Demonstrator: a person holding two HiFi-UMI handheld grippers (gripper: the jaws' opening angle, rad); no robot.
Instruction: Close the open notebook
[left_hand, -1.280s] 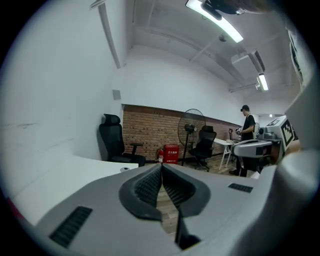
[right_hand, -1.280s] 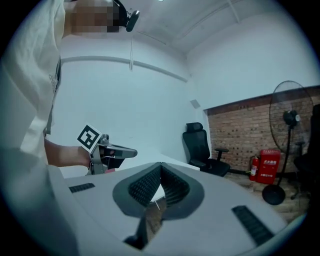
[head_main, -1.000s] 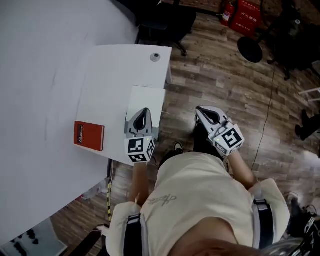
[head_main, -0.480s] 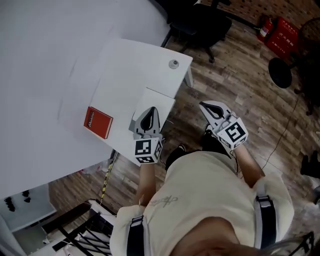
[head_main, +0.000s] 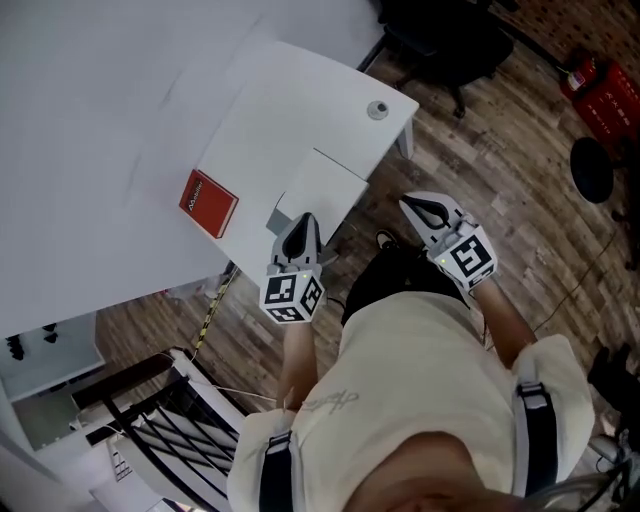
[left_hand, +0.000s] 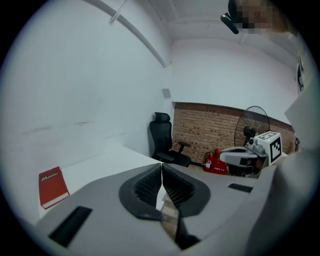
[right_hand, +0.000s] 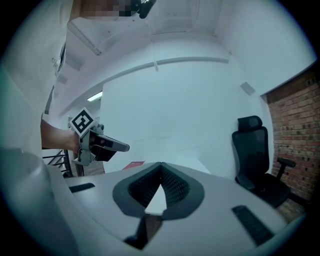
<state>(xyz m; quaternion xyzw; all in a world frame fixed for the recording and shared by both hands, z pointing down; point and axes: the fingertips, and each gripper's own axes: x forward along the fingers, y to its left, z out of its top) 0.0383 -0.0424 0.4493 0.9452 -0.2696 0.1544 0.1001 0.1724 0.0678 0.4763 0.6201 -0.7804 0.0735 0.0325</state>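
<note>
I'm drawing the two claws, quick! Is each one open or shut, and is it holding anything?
Left gripper: closed, jaws together, holding nothing.
Right gripper: closed, jaws together, holding nothing.

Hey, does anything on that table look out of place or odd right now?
Nothing is spilled or damaged. One oddity: the red notebook lies already closed on the white table, while the left gripper and right gripper, both shut and empty, hang clear of it.

We see the notebook (head_main: 208, 203) on the table (head_main: 290, 100), left gripper (head_main: 304, 220) over the table's near edge, right gripper (head_main: 413, 205) off the table.
</note>
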